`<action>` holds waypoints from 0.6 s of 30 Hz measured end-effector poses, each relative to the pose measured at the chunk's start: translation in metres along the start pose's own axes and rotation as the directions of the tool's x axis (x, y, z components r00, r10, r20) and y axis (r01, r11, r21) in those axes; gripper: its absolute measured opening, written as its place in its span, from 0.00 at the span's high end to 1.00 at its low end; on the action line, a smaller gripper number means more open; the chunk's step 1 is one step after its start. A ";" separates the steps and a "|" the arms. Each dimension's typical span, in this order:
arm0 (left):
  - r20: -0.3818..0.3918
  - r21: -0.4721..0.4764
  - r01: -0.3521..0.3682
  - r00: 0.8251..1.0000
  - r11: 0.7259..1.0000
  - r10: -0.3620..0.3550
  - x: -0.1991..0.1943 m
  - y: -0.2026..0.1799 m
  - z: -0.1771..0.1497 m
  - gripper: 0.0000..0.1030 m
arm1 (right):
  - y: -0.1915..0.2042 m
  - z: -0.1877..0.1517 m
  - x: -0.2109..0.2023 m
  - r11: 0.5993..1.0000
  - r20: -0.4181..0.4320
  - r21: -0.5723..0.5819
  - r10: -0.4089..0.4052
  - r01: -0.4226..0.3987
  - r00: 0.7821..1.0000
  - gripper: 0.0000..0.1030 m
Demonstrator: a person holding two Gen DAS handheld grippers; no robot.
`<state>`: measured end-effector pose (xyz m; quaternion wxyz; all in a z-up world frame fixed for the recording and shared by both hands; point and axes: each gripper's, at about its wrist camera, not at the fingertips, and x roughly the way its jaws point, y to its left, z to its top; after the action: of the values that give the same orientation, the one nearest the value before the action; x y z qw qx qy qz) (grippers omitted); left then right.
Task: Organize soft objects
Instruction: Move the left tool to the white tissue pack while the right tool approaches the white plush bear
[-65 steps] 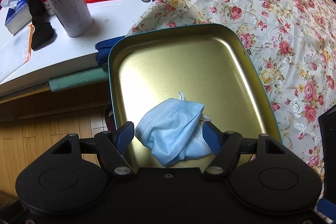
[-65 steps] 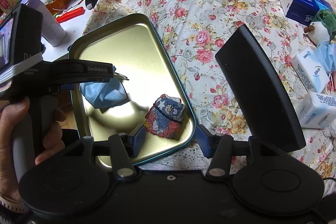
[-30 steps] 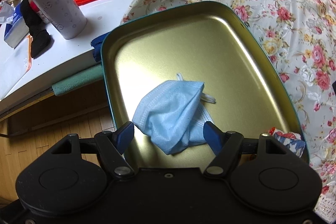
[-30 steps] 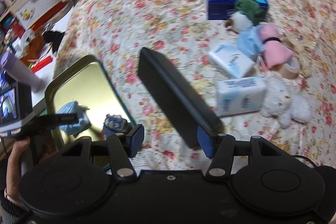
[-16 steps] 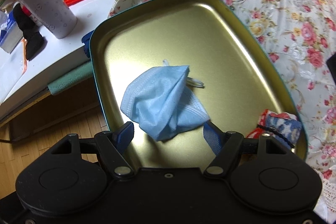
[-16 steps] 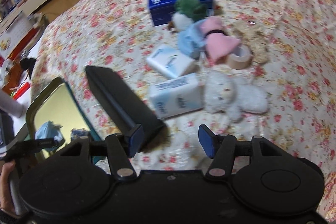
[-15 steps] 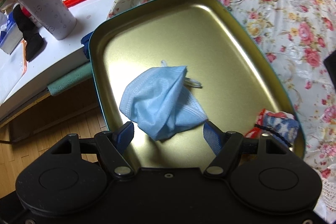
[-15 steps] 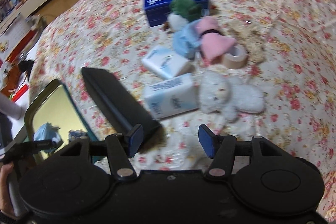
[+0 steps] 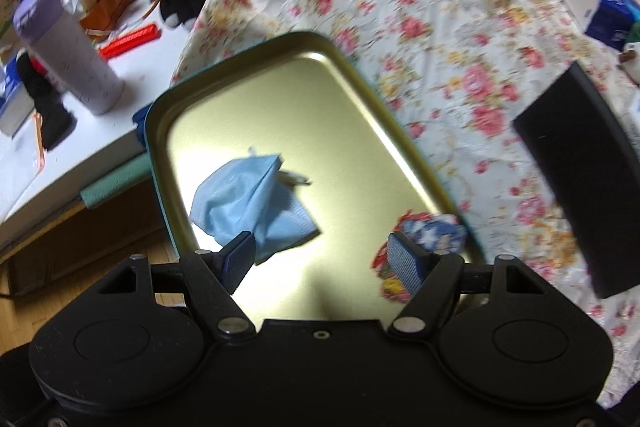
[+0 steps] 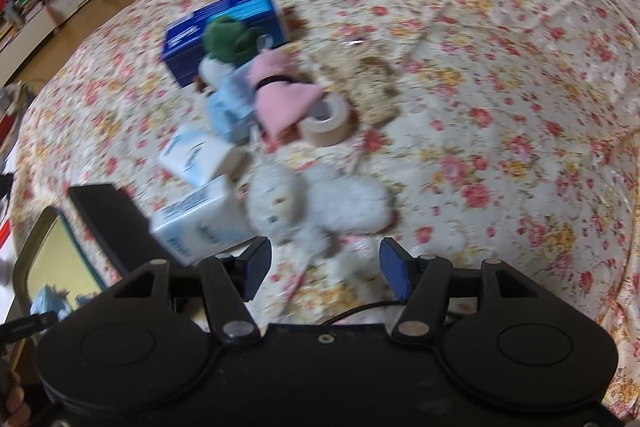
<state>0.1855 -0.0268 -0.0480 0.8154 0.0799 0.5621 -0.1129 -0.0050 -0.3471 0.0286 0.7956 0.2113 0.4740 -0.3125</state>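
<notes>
A gold metal tray point(image 9: 224, 103) lies at the bed's edge. In it lie a crumpled blue face mask point(image 9: 248, 203) and a red-and-blue patterned cloth point(image 9: 434, 233). My left gripper point(image 9: 322, 259) is open and empty, just above the tray's near end. My right gripper point(image 10: 324, 267) is open and empty above a white plush toy point(image 10: 316, 203). Behind it lie a pink cloth point(image 10: 282, 95), a light blue cloth point(image 10: 232, 107) and a green-hatted plush point(image 10: 228, 45). The tray also shows in the right wrist view point(image 10: 36, 243).
A black lid point(image 9: 580, 171) lies right of the tray. Two white tissue packs point(image 10: 200, 223), a blue box point(image 10: 228, 19) and a tape roll point(image 10: 326, 119) sit on the floral bedspread. A white table with a purple bottle point(image 9: 64, 51) and black gloves stands left.
My left gripper has pulled back and turned right, away from the mask. My right gripper has swung right, from over the lid to above the white plush.
</notes>
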 end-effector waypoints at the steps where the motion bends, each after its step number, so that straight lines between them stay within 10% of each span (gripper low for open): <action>1: 0.009 0.008 0.002 1.000 1.000 -0.002 -0.005 -0.003 0.002 0.33 | -0.004 0.002 0.001 1.000 0.001 0.010 -0.007 0.007 1.000 0.43; 18: 0.132 0.234 0.115 0.980 0.965 -0.148 -0.071 -0.099 0.015 0.22 | -0.038 0.034 0.029 0.995 -0.014 0.096 -0.032 0.034 0.999 0.38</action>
<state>0.1475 -0.1193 0.0238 0.8313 0.1258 0.4875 -0.2356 0.0000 -0.4044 0.0165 0.7762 0.2434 0.4669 -0.3467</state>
